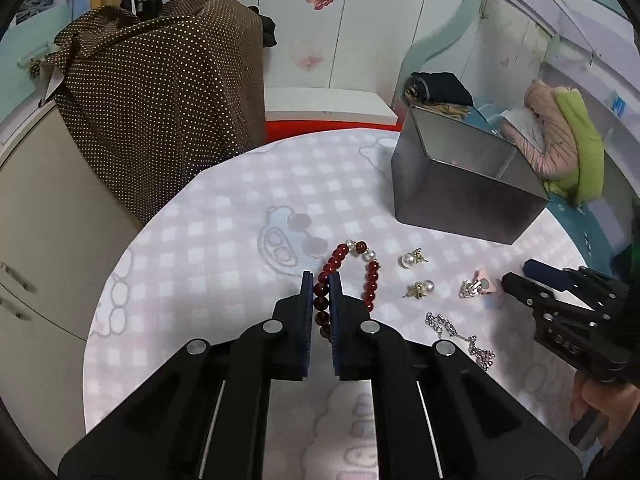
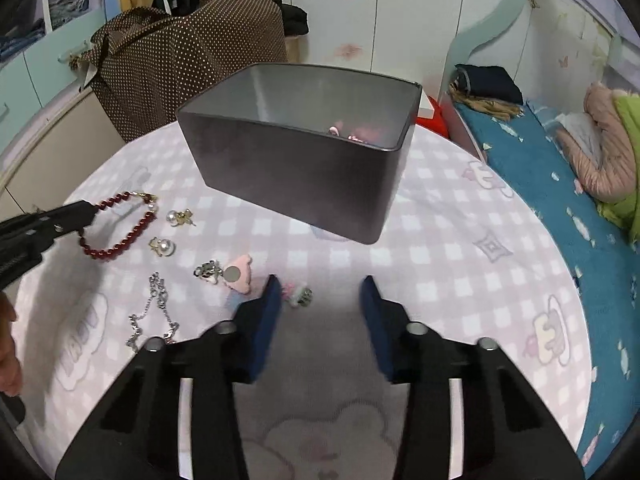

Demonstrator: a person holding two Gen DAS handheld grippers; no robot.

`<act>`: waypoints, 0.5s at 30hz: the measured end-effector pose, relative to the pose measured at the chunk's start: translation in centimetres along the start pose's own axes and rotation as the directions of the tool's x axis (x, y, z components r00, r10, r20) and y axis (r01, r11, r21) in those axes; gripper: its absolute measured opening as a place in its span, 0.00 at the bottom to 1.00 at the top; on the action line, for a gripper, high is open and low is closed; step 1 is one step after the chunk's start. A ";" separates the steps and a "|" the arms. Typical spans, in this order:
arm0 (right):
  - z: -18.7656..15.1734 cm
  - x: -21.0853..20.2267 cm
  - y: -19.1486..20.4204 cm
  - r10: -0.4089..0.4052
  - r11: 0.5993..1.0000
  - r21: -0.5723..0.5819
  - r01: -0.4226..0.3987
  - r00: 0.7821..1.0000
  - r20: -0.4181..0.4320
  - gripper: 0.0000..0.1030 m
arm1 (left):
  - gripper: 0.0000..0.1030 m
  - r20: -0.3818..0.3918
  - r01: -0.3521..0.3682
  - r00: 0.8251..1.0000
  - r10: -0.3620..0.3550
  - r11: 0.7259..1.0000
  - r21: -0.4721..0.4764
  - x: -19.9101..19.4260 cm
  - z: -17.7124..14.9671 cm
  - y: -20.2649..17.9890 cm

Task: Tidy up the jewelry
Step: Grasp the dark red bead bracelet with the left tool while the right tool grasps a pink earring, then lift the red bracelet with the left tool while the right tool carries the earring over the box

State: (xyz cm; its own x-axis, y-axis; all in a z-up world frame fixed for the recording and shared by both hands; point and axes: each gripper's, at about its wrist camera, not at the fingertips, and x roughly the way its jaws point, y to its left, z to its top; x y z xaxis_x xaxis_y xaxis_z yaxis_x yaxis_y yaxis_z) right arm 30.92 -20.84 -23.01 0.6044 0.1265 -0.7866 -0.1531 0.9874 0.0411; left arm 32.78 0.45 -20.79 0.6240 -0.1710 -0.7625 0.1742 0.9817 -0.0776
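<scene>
- Nearest the left wrist camera, the left tool (image 1: 321,280) is pinched narrow on the red bead bracelet (image 1: 370,280), one strand caught between its blue pads while the loop lies on the bench (image 1: 224,216).
- Right tool (image 2: 318,284) hangs above the bench with its jaws spread wide and nothing between them; a small trinket (image 2: 298,294) lies just beside its left pad.
- Two pearl earrings (image 1: 412,259) lie near the bracelet, with a pink clip (image 1: 482,286) and a silver chain (image 1: 460,336) further toward the right tool.
- Grey metal box (image 2: 296,176) stands open on the bench beyond the jewelry, something pink showing inside.
</scene>
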 end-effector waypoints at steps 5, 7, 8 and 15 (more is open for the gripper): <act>-0.4 -0.2 0.8 0.009 1.000 -0.029 -0.009 1.000 -0.001 0.27 | 0.07 0.003 0.003 1.000 -0.003 1.000 -0.005 -0.5 -0.3 -0.3; -0.7 -0.3 0.9 0.001 0.999 -0.039 -0.001 1.000 0.008 0.14 | 0.07 0.004 0.008 1.000 -0.008 1.000 -0.005 -0.6 -0.4 -0.2; -0.7 -0.3 1.0 0.000 0.999 -0.040 0.000 1.000 0.010 0.11 | 0.07 0.004 0.010 1.000 -0.010 1.000 -0.005 -0.7 -0.4 -0.3; -0.8 -0.8 -0.1 0.030 1.000 -0.008 -0.030 0.999 0.026 0.02 | 0.07 0.025 0.023 0.999 -0.023 1.000 0.002 -1.6 -0.3 -0.4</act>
State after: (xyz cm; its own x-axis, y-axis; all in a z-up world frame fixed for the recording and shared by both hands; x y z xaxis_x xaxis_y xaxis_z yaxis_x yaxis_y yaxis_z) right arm 29.82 -21.09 -22.88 0.6195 0.1583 -0.7688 -0.1776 0.9823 0.0591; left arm 31.44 0.33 -19.72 0.6384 -0.1958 -0.7444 0.1902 0.9772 -0.0938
